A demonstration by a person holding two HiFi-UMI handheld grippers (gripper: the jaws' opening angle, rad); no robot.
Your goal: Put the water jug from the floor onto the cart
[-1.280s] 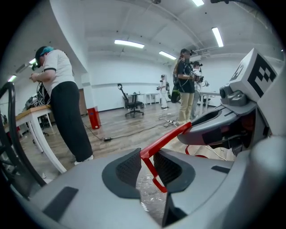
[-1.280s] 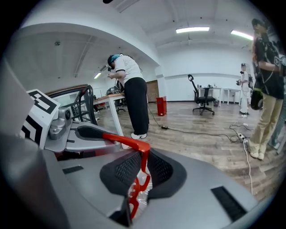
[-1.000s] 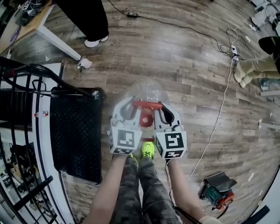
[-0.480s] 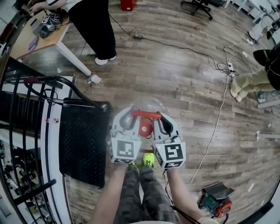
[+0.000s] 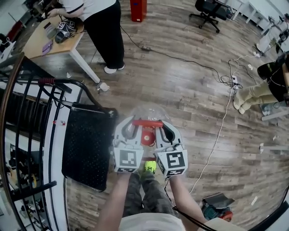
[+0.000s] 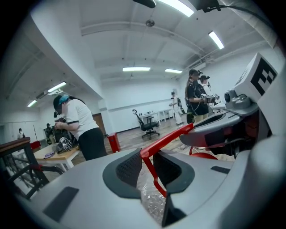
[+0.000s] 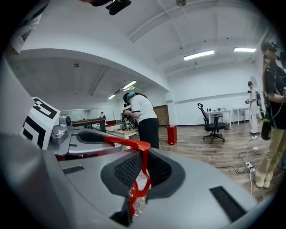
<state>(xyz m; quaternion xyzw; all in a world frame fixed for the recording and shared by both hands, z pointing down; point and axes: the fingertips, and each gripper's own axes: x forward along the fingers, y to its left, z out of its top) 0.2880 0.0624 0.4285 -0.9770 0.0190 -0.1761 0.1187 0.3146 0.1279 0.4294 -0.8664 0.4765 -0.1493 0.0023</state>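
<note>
**Jug off the floor, clamped by both tongs**

At bottom centre of the head view two forearms run up to two grippers side by side. The left gripper [image 5: 131,126] and right gripper [image 5: 165,127] each clench one end of the single red handle [image 5: 147,122]. Each gripper view shows the red bar caught between that gripper's dark pads.

The jug [image 5: 145,112] hangs from the handle at frame centre, above the floor [image 5: 189,99] and just right of the cart [image 5: 86,144]. It is not on the cart. Most of its clear body is hidden under the grippers; only a pale dome and a red cap [image 5: 147,134] show. One yellow-green shoe [image 5: 149,168] peeks out below – the other foot is covered.

The one cart, a black platform at centre left, has its push bar [image 5: 58,82] towards the upper left. Black railing [image 5: 27,113] fills the left edge, cut off by the frame. At bottom right lies a small red-and-grey object [image 5: 216,205], too unclear to name.

Two cables cross the floor – a white one [image 5: 221,135] on the right and a black one [image 5: 180,58] further up.

Two other people show in the head view. One stands at a table [image 5: 40,43] at upper left, cropped at the top edge, and one [image 5: 266,81] is cut off at the right edge. At the top sit one red bin [image 5: 137,9] and one office chair [image 5: 207,9].
</note>
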